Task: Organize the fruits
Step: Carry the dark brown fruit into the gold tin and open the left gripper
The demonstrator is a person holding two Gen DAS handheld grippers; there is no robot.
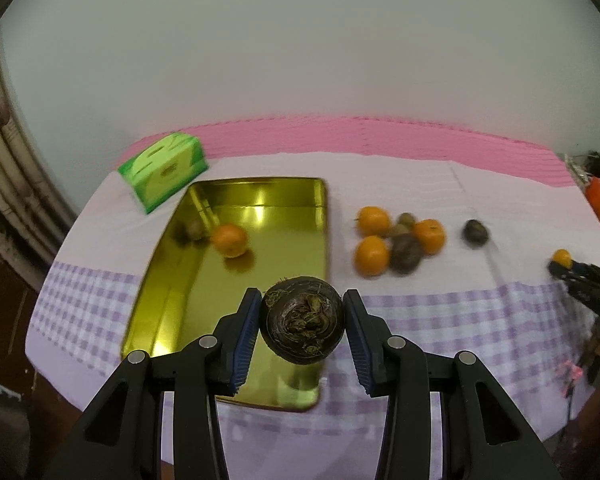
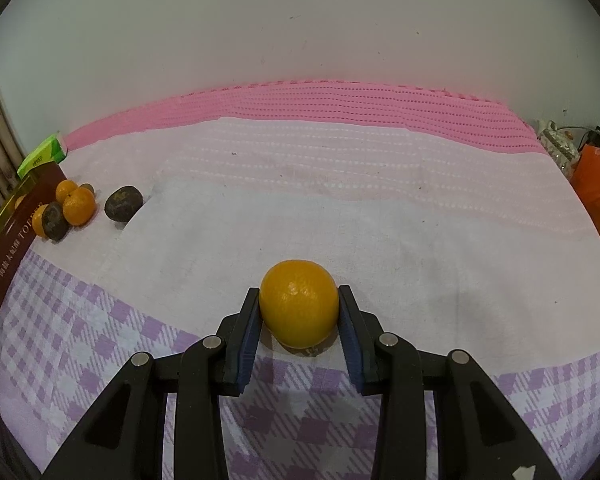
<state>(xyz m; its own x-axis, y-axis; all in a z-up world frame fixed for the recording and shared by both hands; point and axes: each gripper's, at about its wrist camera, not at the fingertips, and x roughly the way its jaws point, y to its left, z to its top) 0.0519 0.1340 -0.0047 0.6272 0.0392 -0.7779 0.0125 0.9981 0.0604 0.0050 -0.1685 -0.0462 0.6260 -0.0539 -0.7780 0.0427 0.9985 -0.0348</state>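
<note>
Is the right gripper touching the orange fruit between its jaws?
Touching. The right wrist view shows both pads of the right gripper pressed against the orange fruit.

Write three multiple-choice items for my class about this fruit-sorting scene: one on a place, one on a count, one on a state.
1. Where is the green box?
A. inside the gold tray
B. on the cloth beside the tray's far corner
C. among the loose fruit

2. How many oranges lie in the gold tray?
A. one
B. three
C. none

3. What are the right tongs doing?
A. standing open and empty
B. holding a dark fruit
C. closed on an orange

Answers: 1 B, the box sits on the cloth outside the tray's rim; 2 A, a single tray orange shows; 3 C, both pads press the held orange.
</note>
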